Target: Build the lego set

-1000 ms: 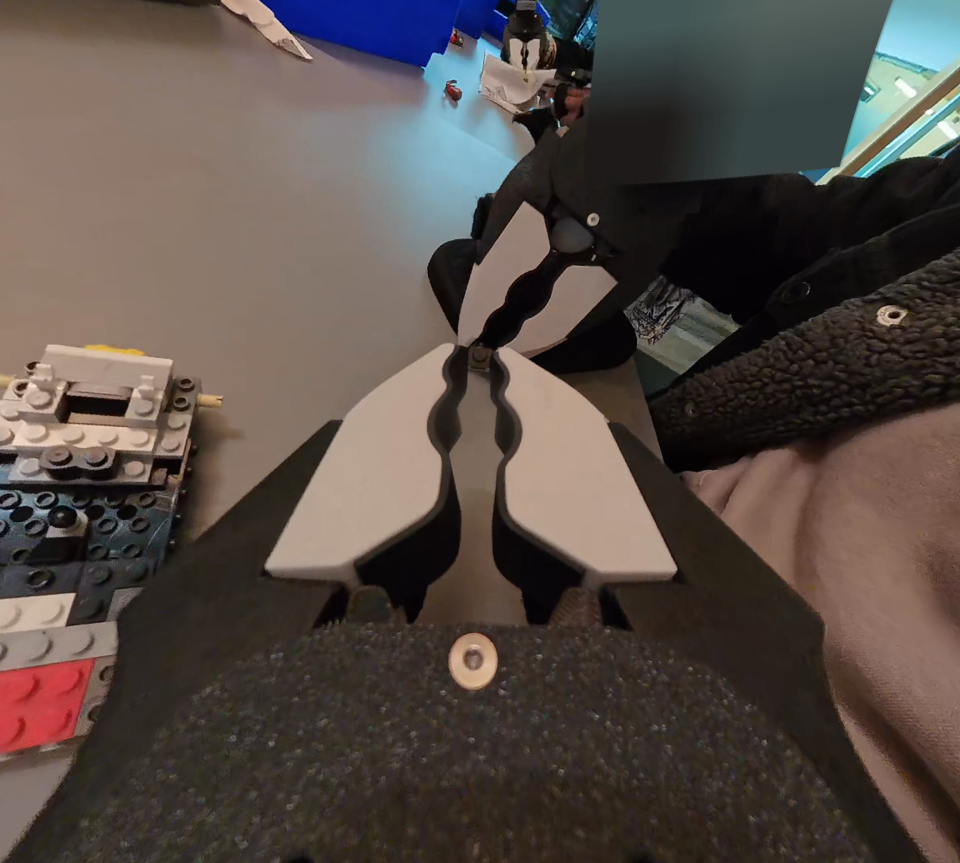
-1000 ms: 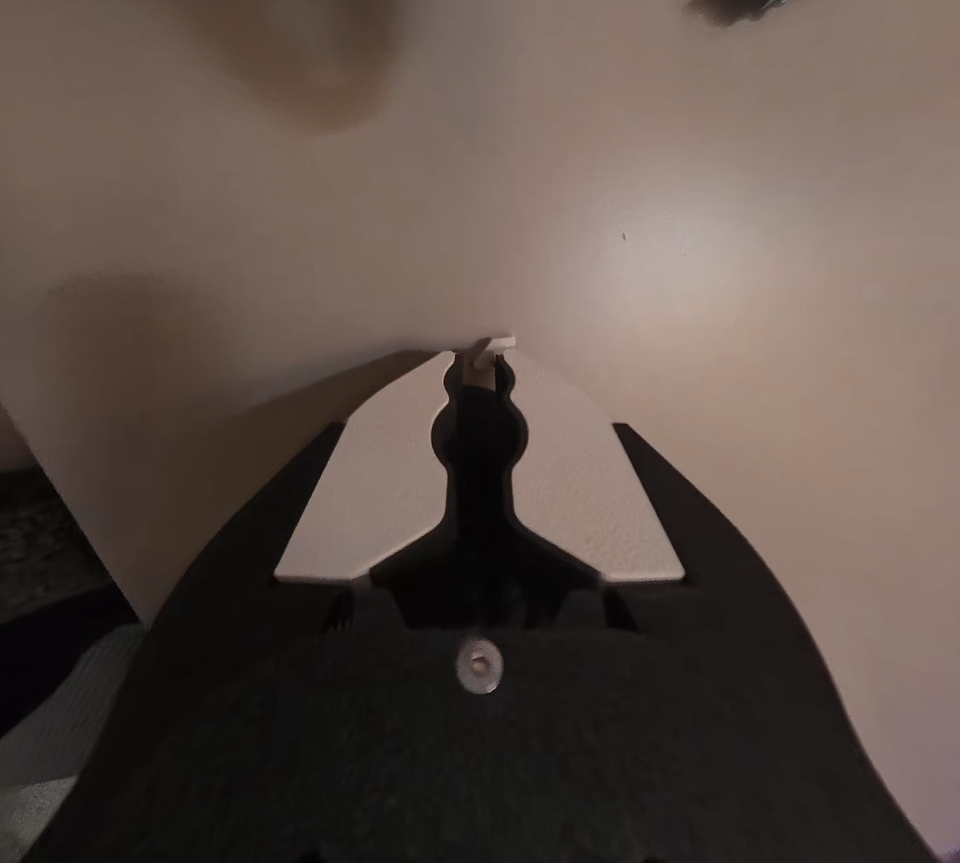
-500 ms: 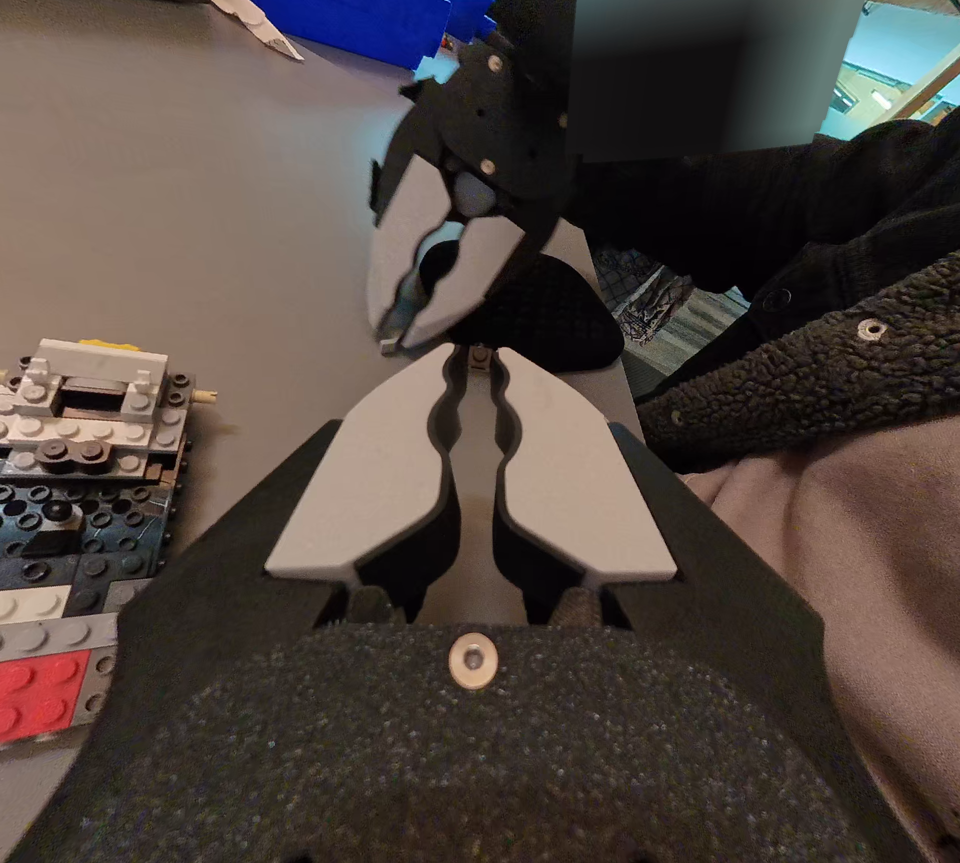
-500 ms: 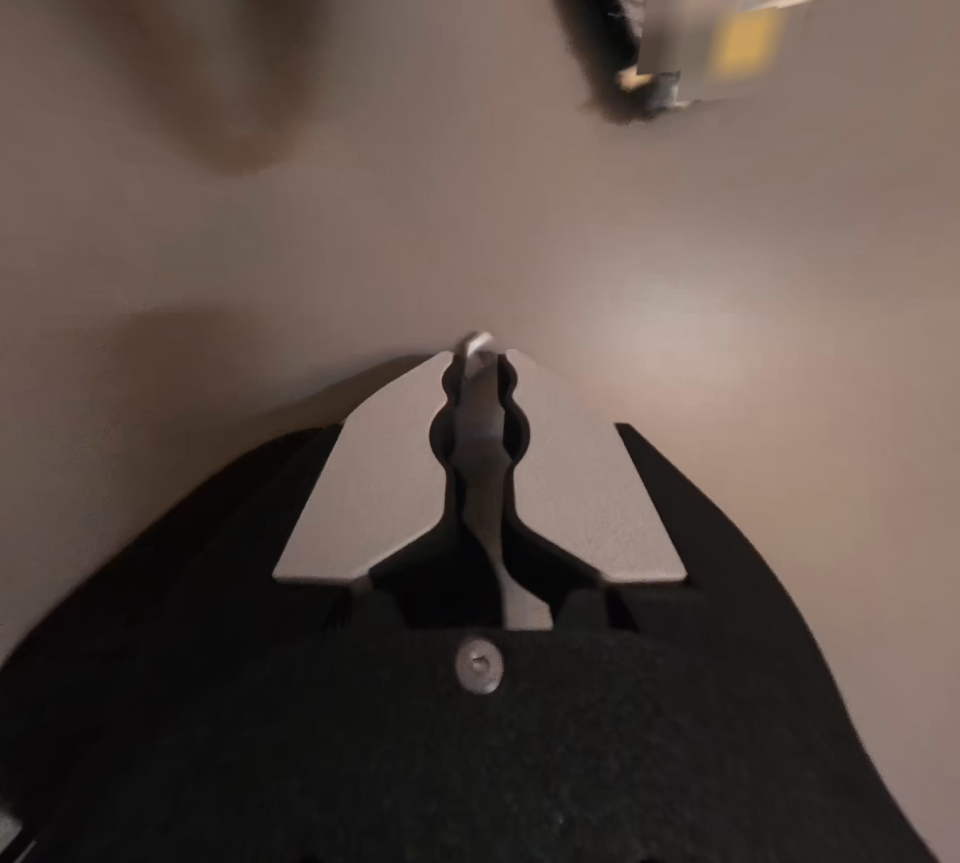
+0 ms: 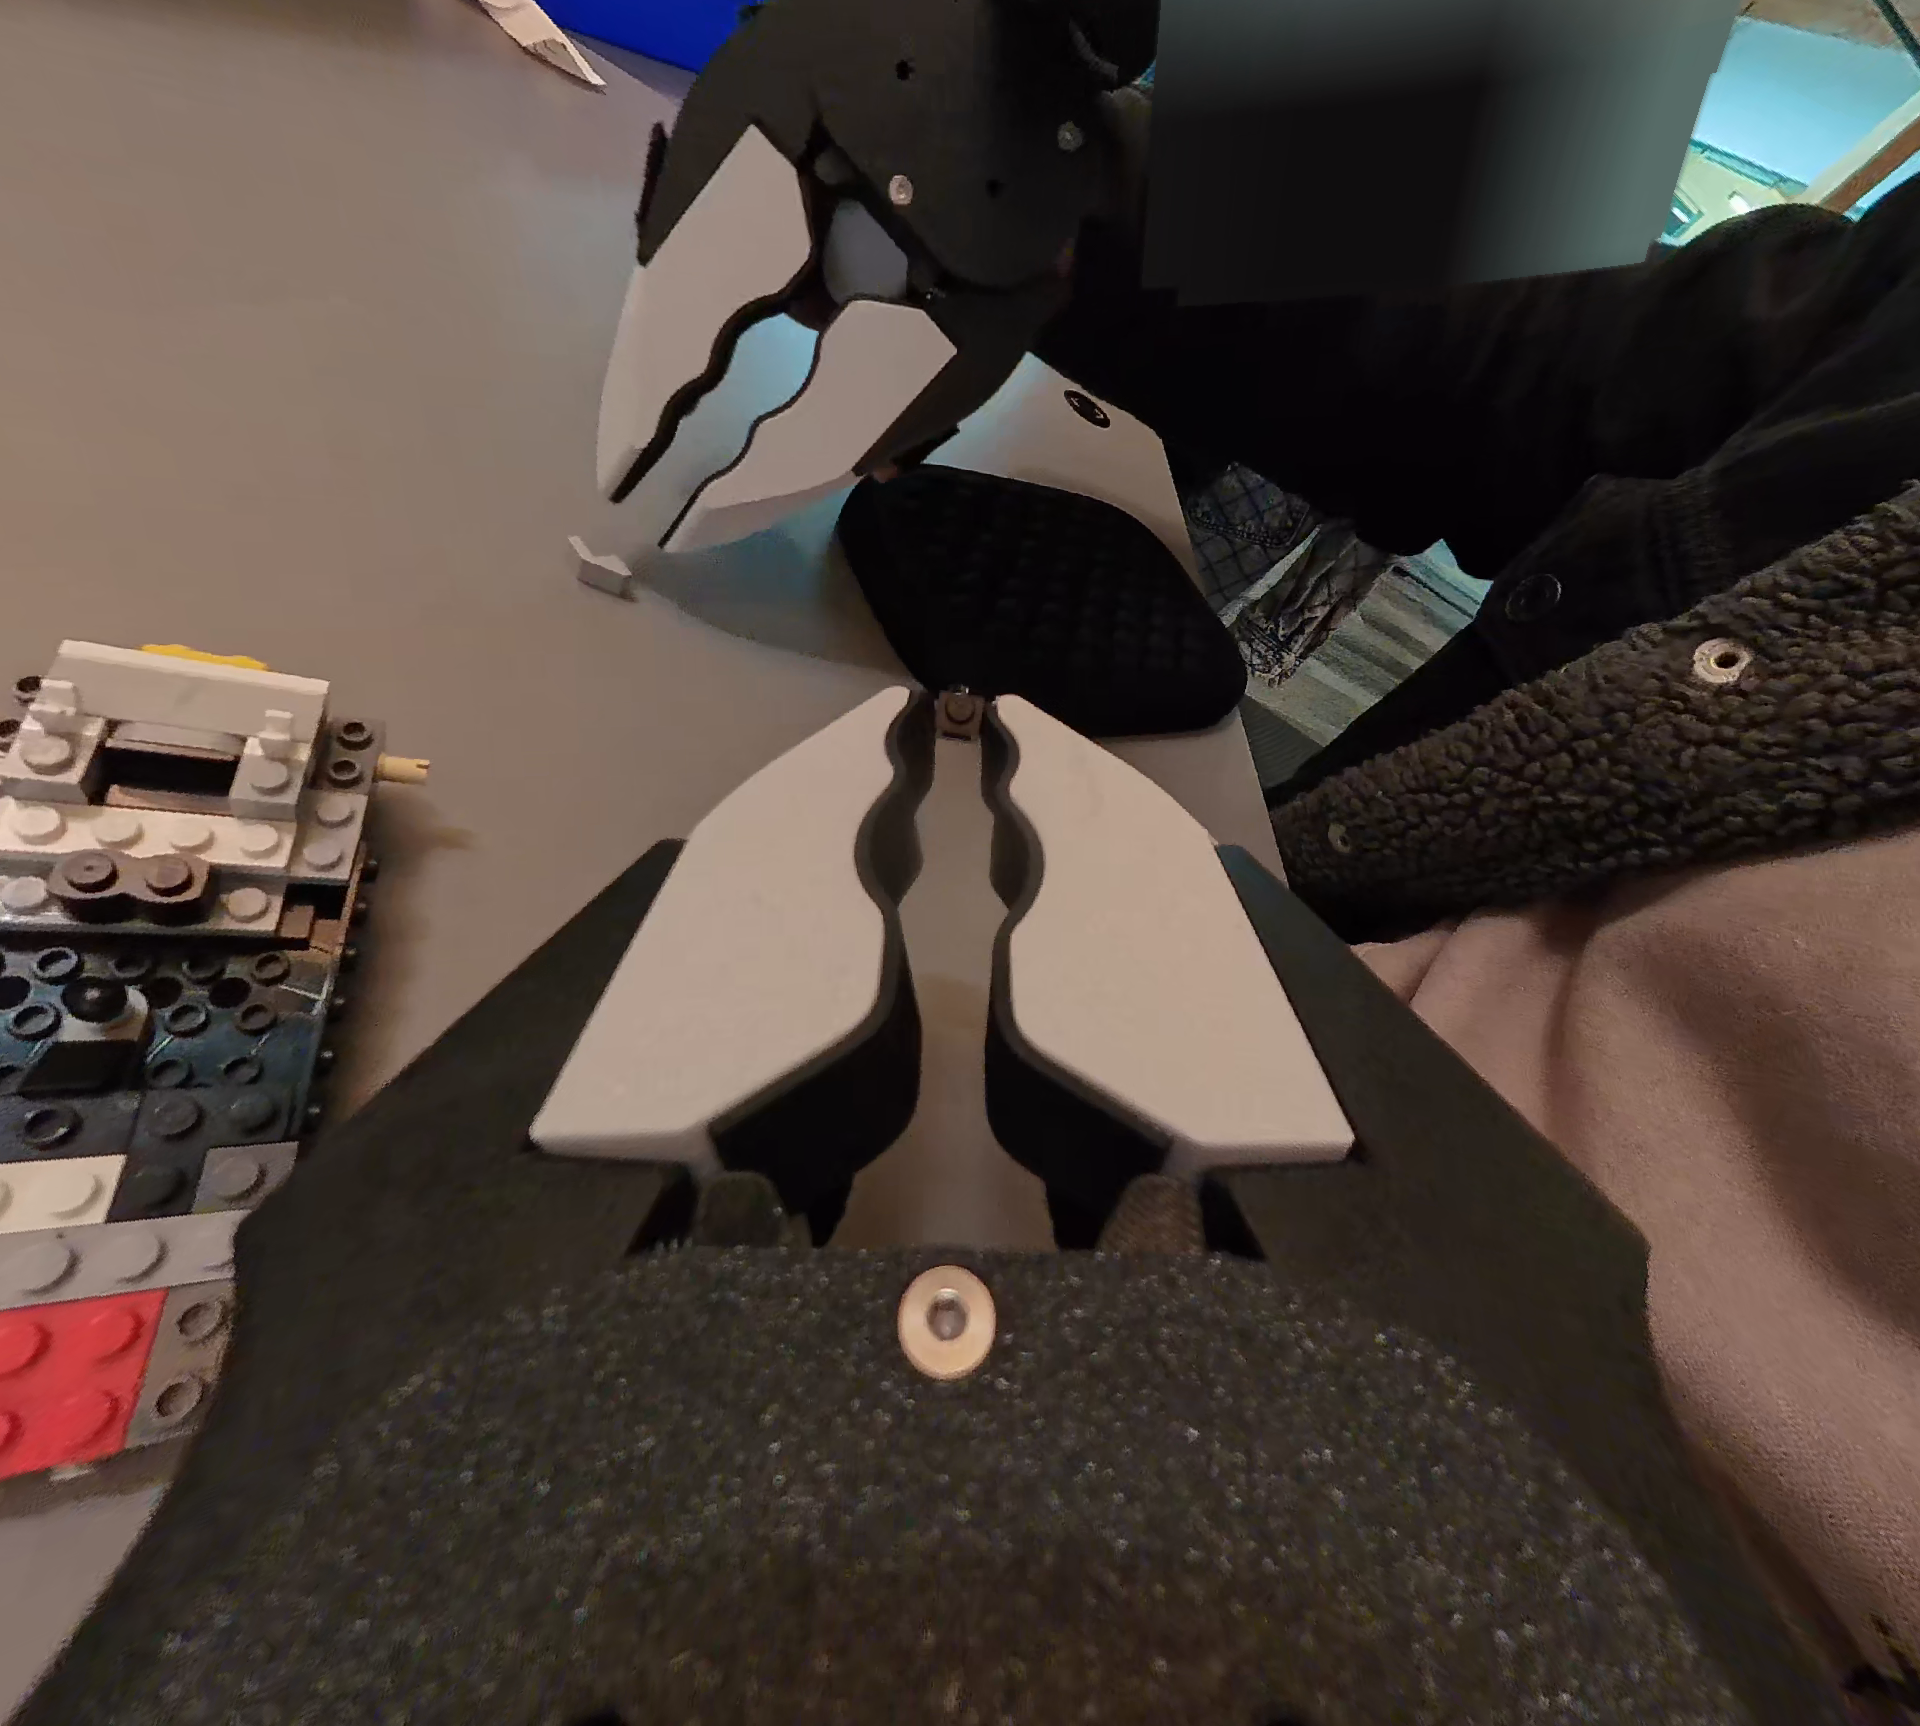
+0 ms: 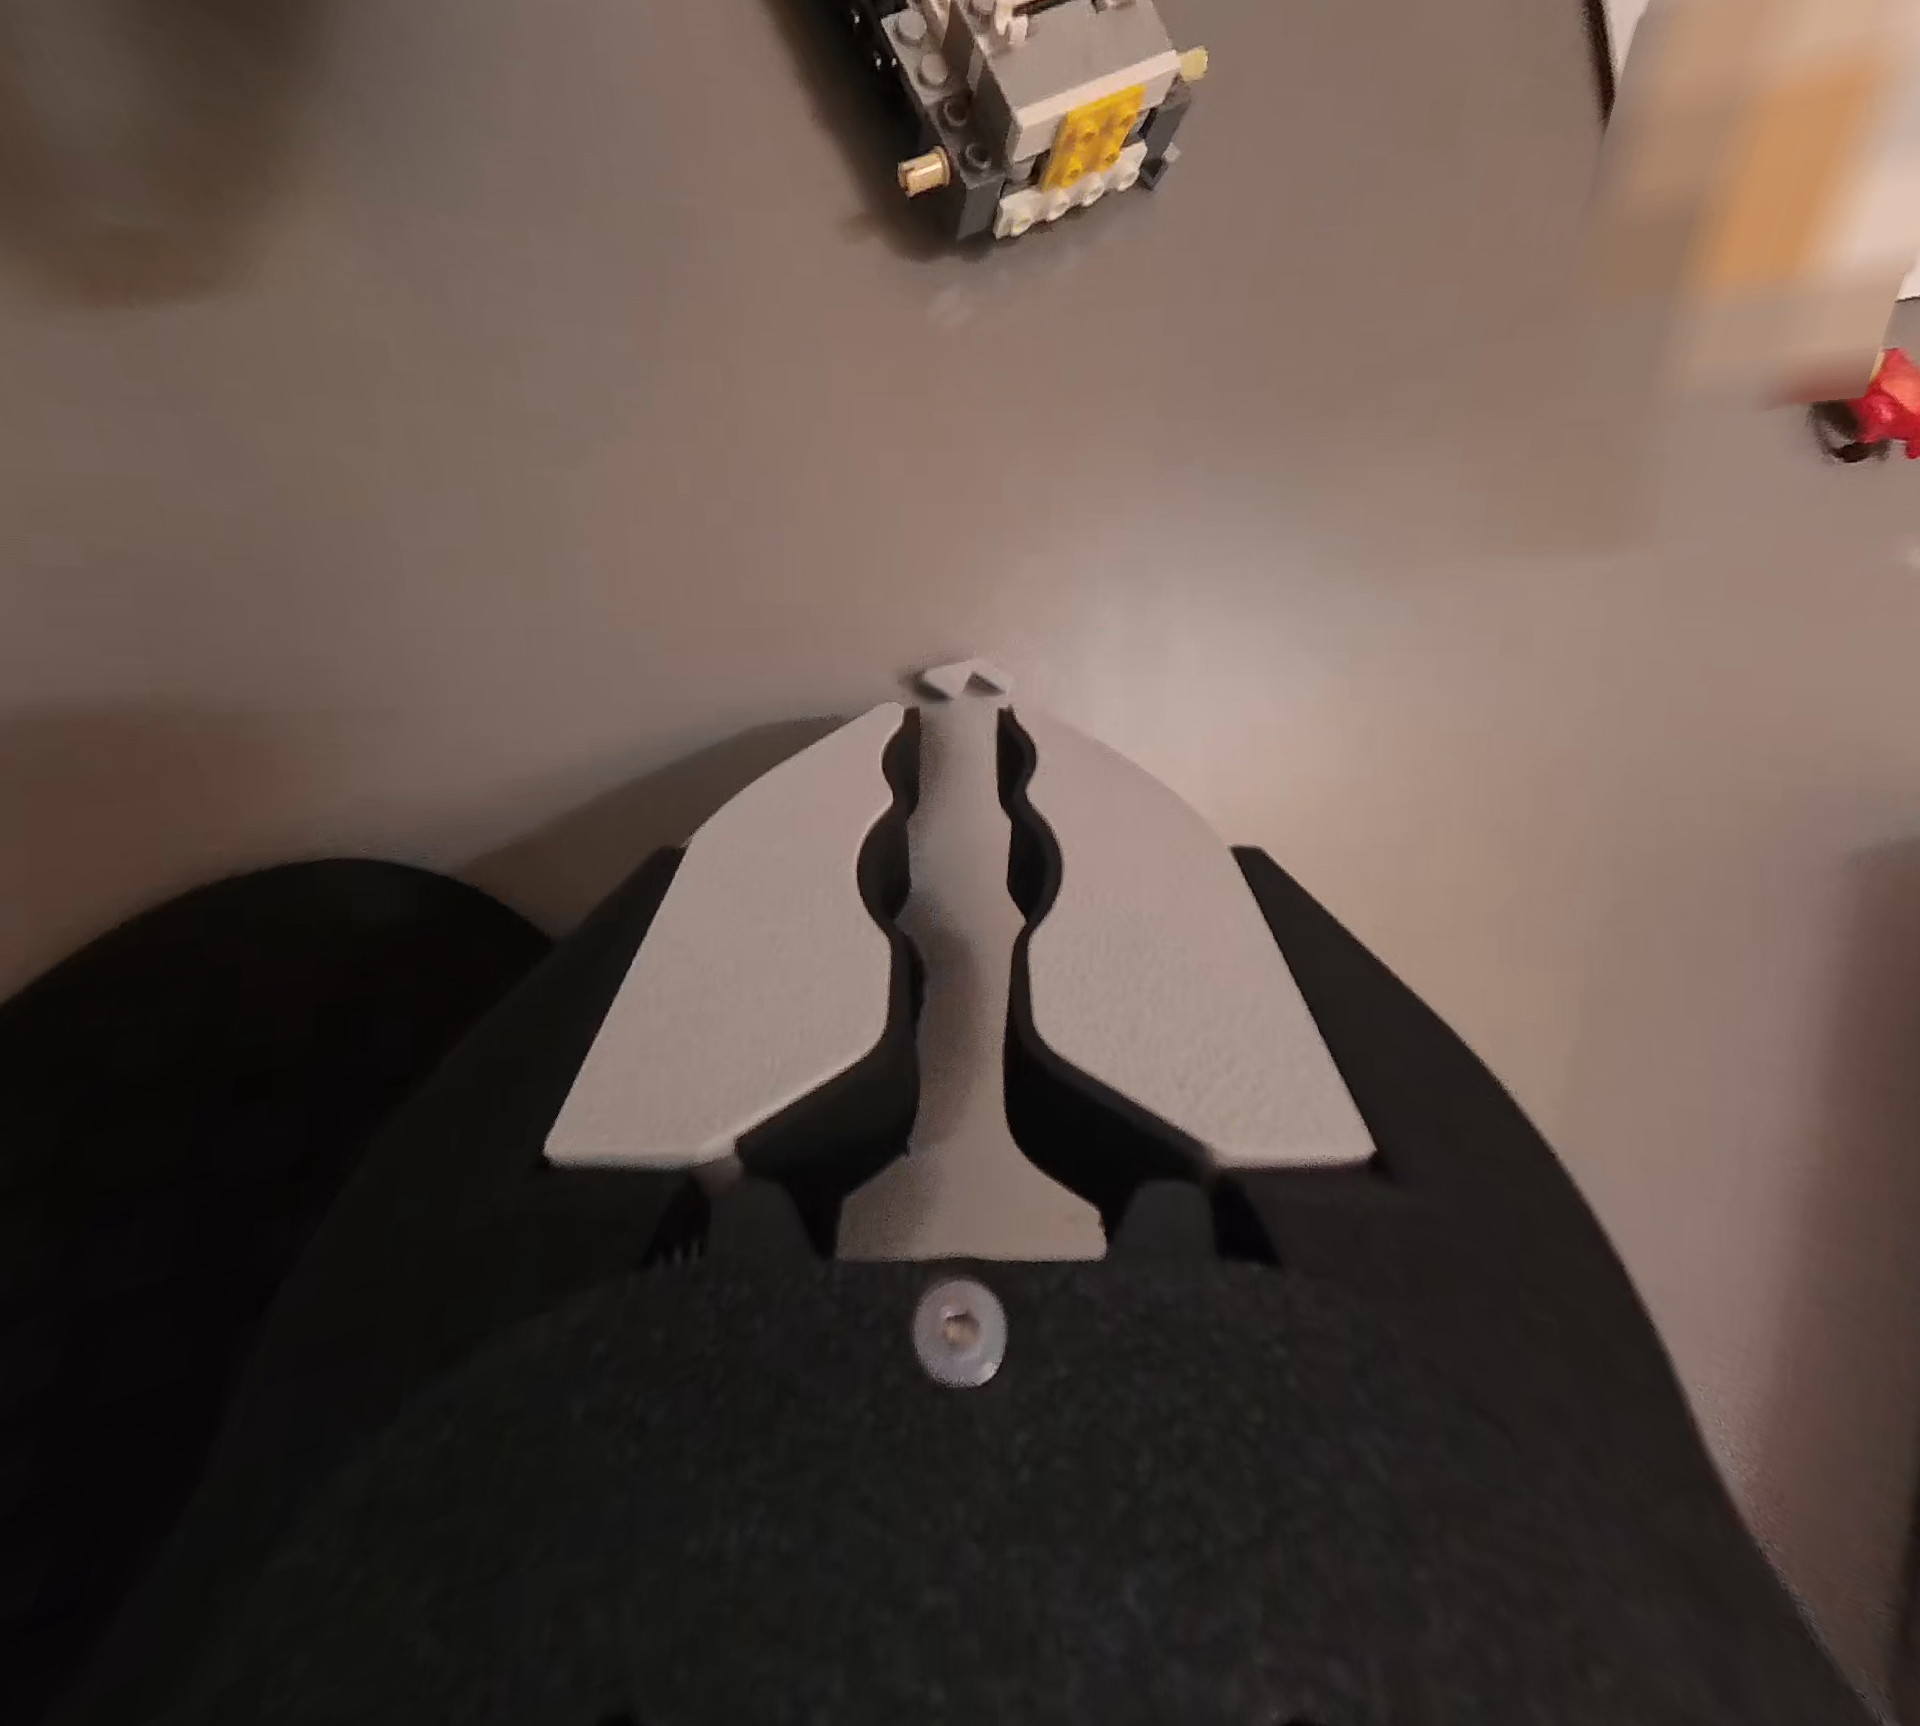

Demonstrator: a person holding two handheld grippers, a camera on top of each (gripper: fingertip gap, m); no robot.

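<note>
The lego model (image 5: 156, 897) sits on the desk (image 5: 312, 326); left tongs (image 5: 957, 720) pinch a dark stud piece, right tongs (image 5: 649, 502) gape narrowly over a loose grey piece (image 5: 603, 570), which could skid away.

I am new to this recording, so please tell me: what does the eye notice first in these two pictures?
In the left wrist view, the right gripper hangs open above a small light grey piece lying on the grey table. The left gripper pinches a tiny dark piece at its tips. The half-built lego model, with its yellow plate, lies farther along the table in the right wrist view.
</note>
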